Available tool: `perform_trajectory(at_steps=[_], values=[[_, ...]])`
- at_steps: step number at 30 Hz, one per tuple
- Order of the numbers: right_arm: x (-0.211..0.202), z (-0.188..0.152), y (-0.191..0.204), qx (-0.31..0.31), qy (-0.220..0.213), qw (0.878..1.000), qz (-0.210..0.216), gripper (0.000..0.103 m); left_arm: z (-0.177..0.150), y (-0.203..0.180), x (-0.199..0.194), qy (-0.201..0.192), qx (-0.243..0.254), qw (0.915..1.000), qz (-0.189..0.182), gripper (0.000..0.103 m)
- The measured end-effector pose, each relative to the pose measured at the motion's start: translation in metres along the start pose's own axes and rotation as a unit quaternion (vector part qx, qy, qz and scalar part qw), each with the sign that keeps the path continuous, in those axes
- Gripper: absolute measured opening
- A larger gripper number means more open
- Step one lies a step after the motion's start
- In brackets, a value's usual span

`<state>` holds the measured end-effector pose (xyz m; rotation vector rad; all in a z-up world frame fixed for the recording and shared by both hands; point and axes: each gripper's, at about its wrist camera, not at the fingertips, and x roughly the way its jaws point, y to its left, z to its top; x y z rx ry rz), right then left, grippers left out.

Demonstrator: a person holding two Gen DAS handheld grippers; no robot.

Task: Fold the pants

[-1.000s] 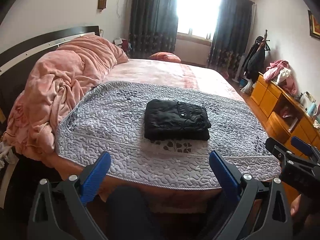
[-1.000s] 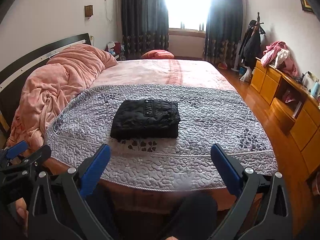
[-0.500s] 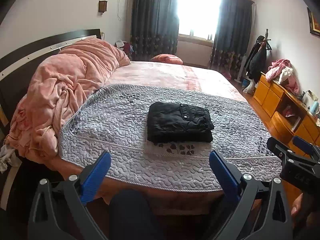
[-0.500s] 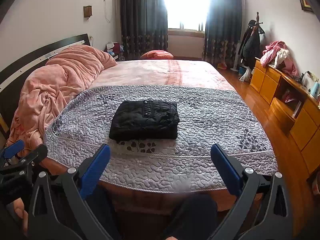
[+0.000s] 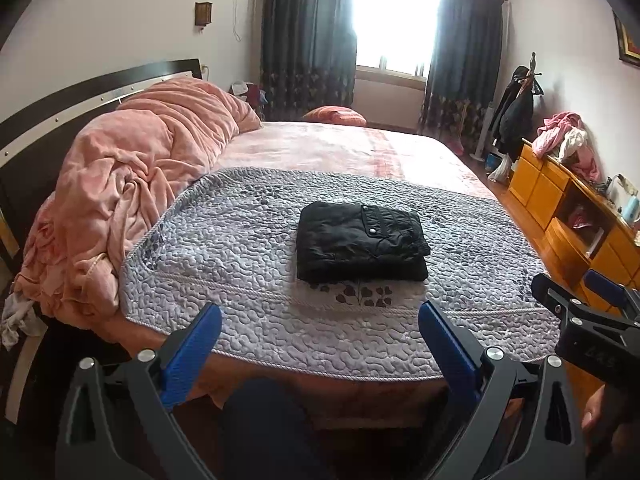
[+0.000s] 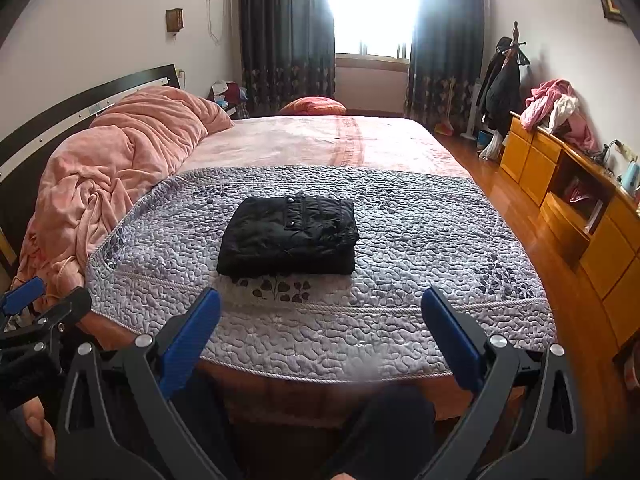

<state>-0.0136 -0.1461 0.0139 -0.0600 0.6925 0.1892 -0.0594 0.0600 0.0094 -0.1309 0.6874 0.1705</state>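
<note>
Black pants [image 5: 360, 242] [image 6: 290, 236] lie folded into a compact rectangle on the grey quilted cover [image 5: 224, 240] [image 6: 420, 232], near the bed's front edge. My left gripper [image 5: 320, 320] is open and empty, held back off the front edge of the bed, well short of the pants. My right gripper [image 6: 320, 306] is likewise open and empty, at about the same distance. Each gripper shows at the edge of the other's view: the right one [image 5: 580, 292], the left one [image 6: 44, 296].
A rumpled pink blanket [image 5: 132, 184] is heaped along the headboard side at left. An orange wooden dresser [image 6: 580, 200] with clothes on it lines the right wall across a strip of wood floor. A person's dark-clothed knees [image 5: 260, 412] are below the grippers.
Both grippers have drawn back slightly and risen a little from the bed. The folded pants have not moved.
</note>
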Motion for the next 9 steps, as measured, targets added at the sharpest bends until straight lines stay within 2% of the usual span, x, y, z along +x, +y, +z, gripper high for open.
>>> perform_trajectory(at_steps=[9], values=[[-0.0004,-0.0017,-0.0002,-0.001,0.001,1.0,0.0,0.1,0.0005,0.0014,-0.0006,0.003,-0.003,1.0,-0.008,0.099]])
